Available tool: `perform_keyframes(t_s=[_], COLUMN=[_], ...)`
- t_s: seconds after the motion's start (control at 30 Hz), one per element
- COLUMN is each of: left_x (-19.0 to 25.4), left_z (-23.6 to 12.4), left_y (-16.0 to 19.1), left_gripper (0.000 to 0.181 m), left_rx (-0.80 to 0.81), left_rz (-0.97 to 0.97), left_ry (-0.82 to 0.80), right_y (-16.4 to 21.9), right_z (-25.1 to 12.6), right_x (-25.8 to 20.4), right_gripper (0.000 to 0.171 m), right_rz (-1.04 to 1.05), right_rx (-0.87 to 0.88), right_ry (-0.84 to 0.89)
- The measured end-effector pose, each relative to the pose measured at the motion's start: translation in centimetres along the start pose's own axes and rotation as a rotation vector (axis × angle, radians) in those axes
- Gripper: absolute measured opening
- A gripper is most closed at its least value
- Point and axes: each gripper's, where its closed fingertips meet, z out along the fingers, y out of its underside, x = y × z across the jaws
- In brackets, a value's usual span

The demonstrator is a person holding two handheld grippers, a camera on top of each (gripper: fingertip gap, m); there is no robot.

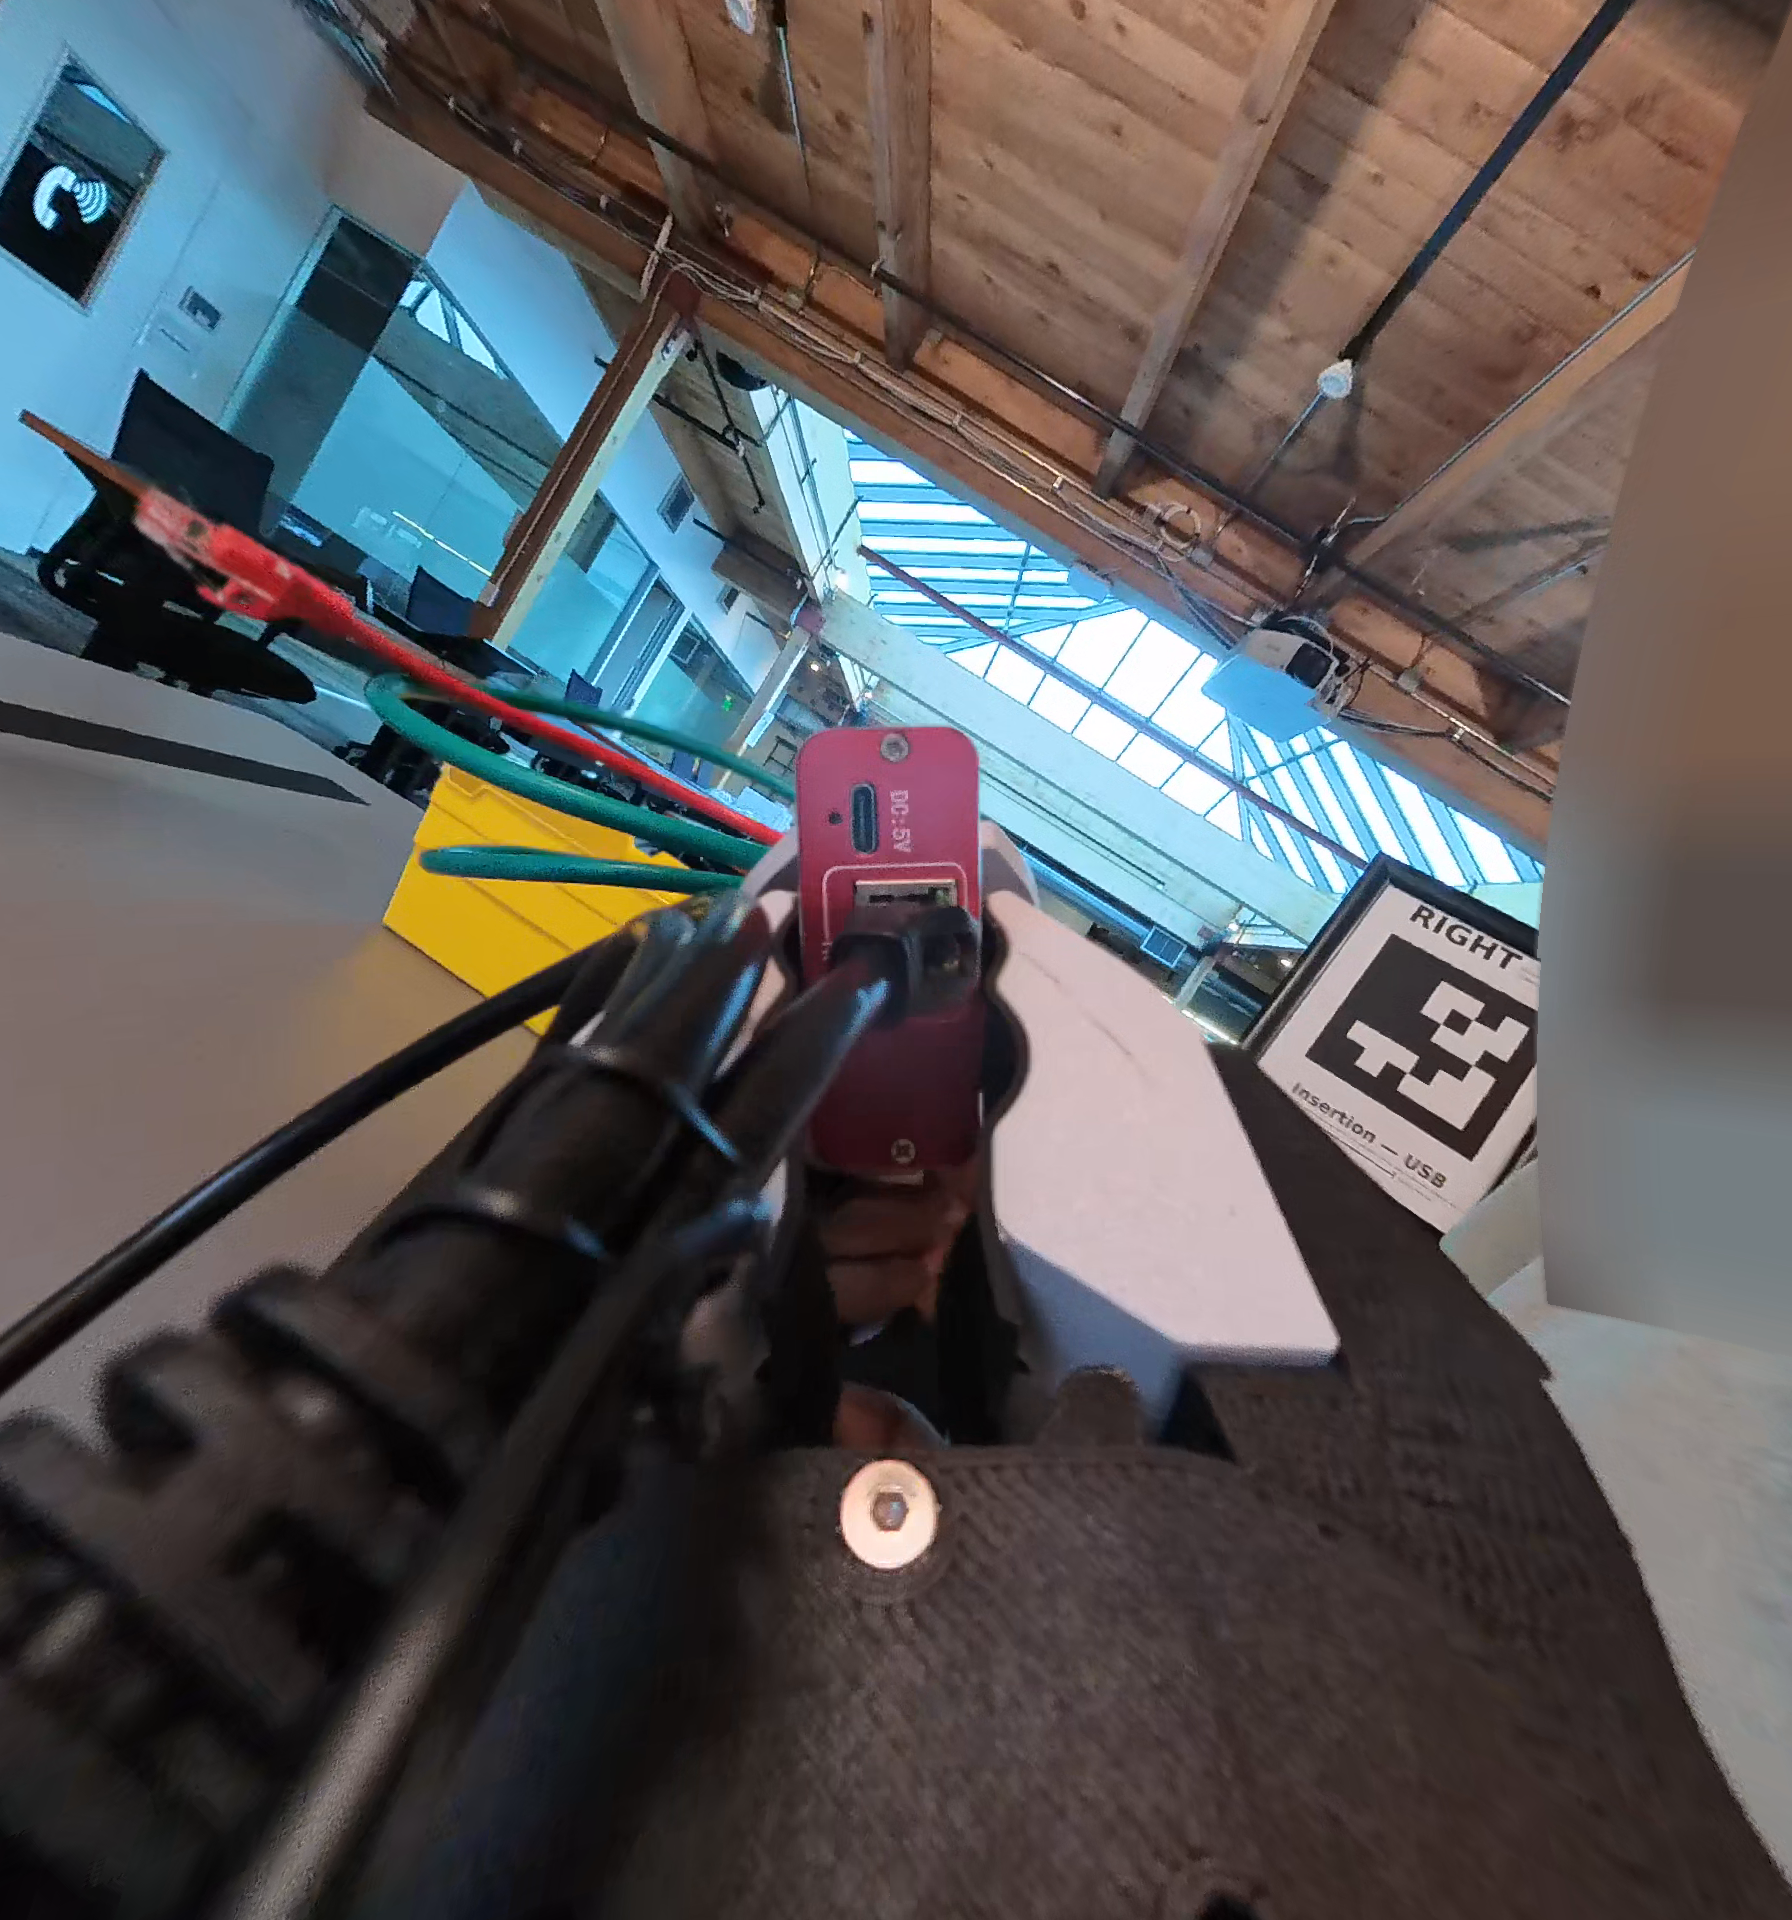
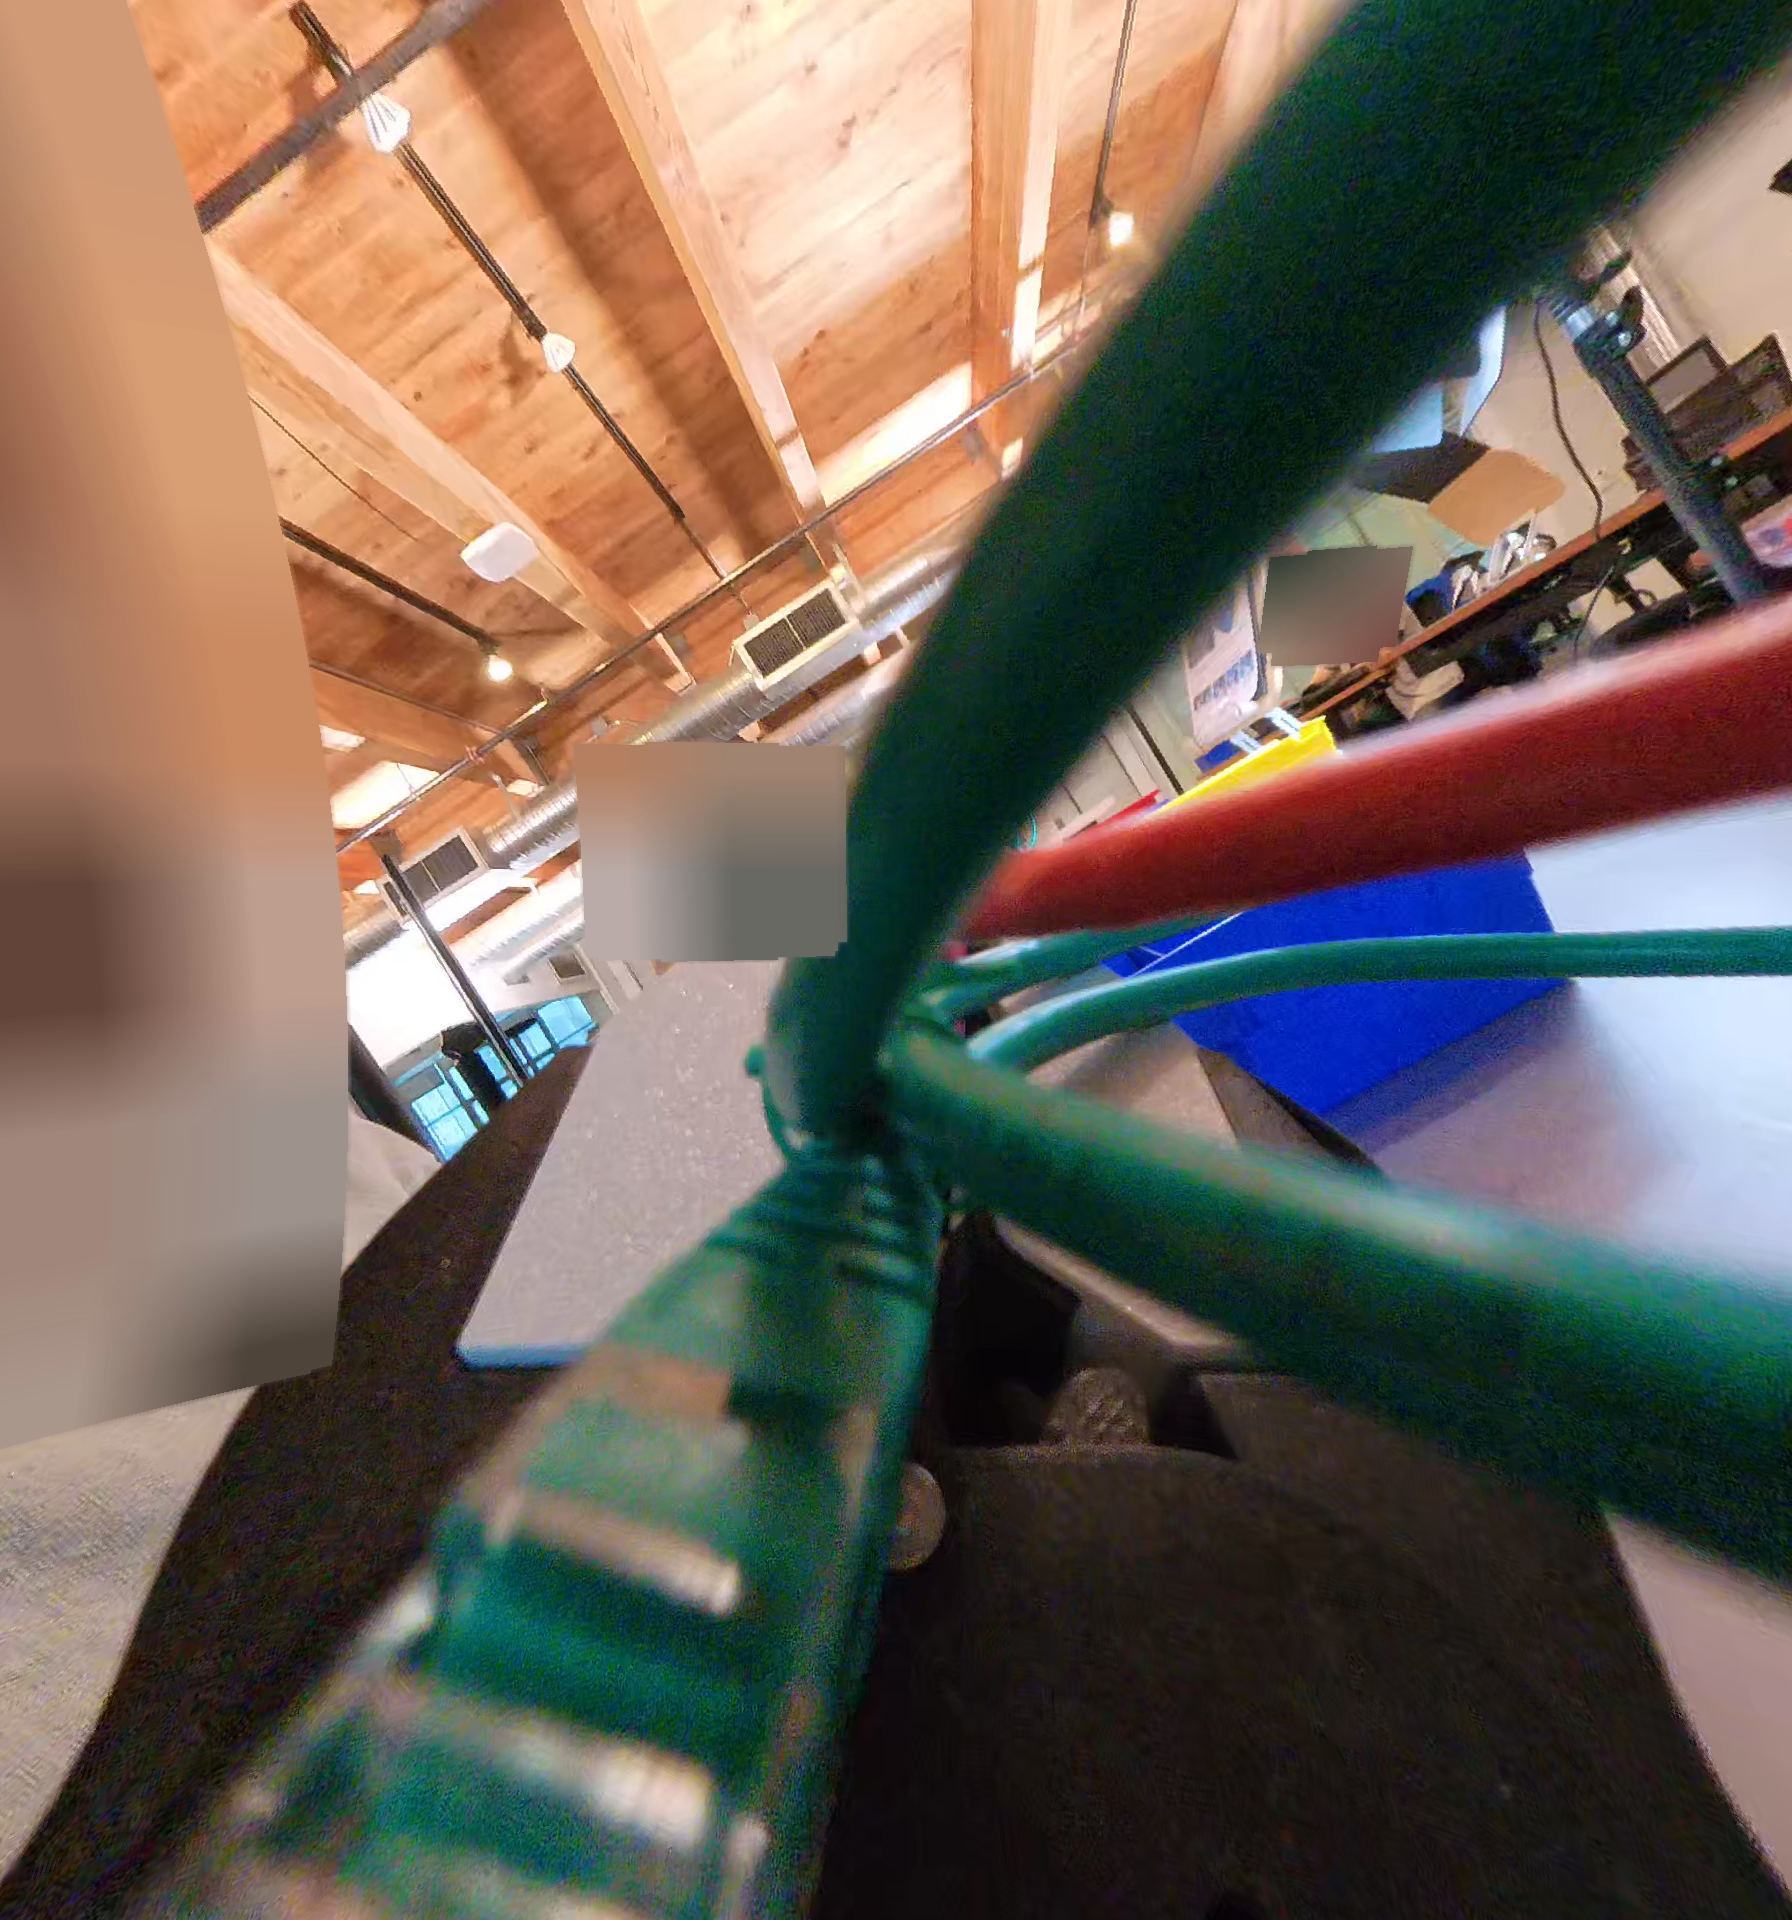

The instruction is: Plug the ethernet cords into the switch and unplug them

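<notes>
Switch: small red metal box, frame centre, pinched endwise by left gripper; black plug seated. Right gripper pinches green ethernet cord.

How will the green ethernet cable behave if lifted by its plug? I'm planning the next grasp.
The green ethernet cable probably flops yet springs: it stands in loose arcs rather than lying flat. Its green moulded plug looks rigid, so it should hold its aim. The loops cross the red cable, so lifting may drag that too.
</notes>
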Motion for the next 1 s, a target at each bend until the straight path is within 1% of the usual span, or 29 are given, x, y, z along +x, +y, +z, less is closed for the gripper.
perform_keyframes(t_s=[0.1, 0.17, 0.23, 0.33, 0.37, 0.4, 0.43, 0.47, 0.5, 0.53, 0.57, 0.6, 0.63, 0.7, 0.73, 0.77, 0.8, 0.83, 1.0], left_x=[-0.1, 0.0, 0.3, -0.1, -0.4, -0.7, -0.9, -1.1, -1.3, -1.5, -1.6, -1.7, -1.7, -1.6, -1.6, -1.5, -1.5, -1.5, -1.4], left_z=[-0.2, 0.1, 0.2, -0.1, -0.4, -0.7, -1.0, -1.3, -1.4, -1.5, -1.6, -1.5, -1.5, -1.3, -1.3, -1.2, -1.2, -1.2, -1.0], left_y=[0.6, 1.7, 1.0, 0.0, -0.3, -0.7, -1.1, -1.3, -1.4, -1.4, -1.3, -1.1, -1.0, -0.7, -0.5, -0.5, -0.4, -0.3, 0.1], left_gripper=[0.030, 0.031, 0.029, 0.025, 0.023, 0.026, 0.024, 0.028, 0.031, 0.029, 0.035, 0.031, 0.035, 0.034, 0.034, 0.030, 0.029, 0.033, 0.030], left_rx=[-0.068, -0.133, -0.048, 0.054, 0.077, 0.096, 0.105, 0.109, 0.113, 0.118, 0.117, 0.107, 0.097, 0.080, 0.073, 0.072, 0.069, 0.063, 0.039], left_rz=[0.028, 0.048, 0.036, -0.044, -0.080, -0.095, -0.095, -0.088, -0.078, -0.069, -0.064, -0.058, -0.050, -0.038, -0.033, -0.029, -0.024, -0.012, 0.057], left_ry=[-0.001, 0.004, 0.013, 0.035, 0.041, 0.041, 0.036, 0.025, 0.012, 0.003, -0.002, -0.005, -0.008, -0.009, -0.008, -0.002, -0.002, -0.006, -0.020], right_y=[0.2, 0.4, 0.3, 0.5, 0.6, 0.7, 0.6, 0.6, 0.4, 0.2, 0.1, 0.2, 0.5, 1.1, 1.1, 1.1, 1.1, 1.2, 1.3], right_z=[0.2, 0.6, 1.0, 1.0, 0.6, 0.1, -0.4, -0.9, -1.3, -1.5, -1.6, -1.6, -1.4, -1.1, -1.1, -1.1, -1.2, -1.3, -1.5], right_x=[0.0, -0.1, -0.3, 0.1, 0.3, 0.6, 0.9, 1.1, 1.1, 1.1, 1.1, 1.1, 1.2, 1.3, 1.3, 1.3, 1.2, 1.3, 1.2], right_gripper=[0.026, 0.026, 0.026, 0.036, 0.039, 0.047, 0.048, 0.045, 0.039, 0.034, 0.028, 0.025, 0.026, 0.027, 0.020, 0.017, 0.017, 0.017, 0.025], right_rz=[-0.024, -0.030, -0.028, -0.062, -0.067, -0.070, -0.075, -0.078, -0.078, -0.073, -0.065, -0.062, -0.064, -0.093, -0.117, -0.146, -0.168, -0.182, -0.236], right_rx=[-0.031, -0.045, -0.040, -0.081, -0.094, -0.100, -0.097, -0.085, -0.063, -0.038, -0.022, -0.028, -0.050, -0.091, -0.098, -0.101, -0.108, -0.114, -0.160], right_ry=[0.013, 0.011, 0.002, 0.030, 0.040, 0.062, 0.082, 0.097, 0.103, 0.103, 0.100, 0.094, 0.094, 0.098, 0.098, 0.103, 0.105, 0.109, 0.123])
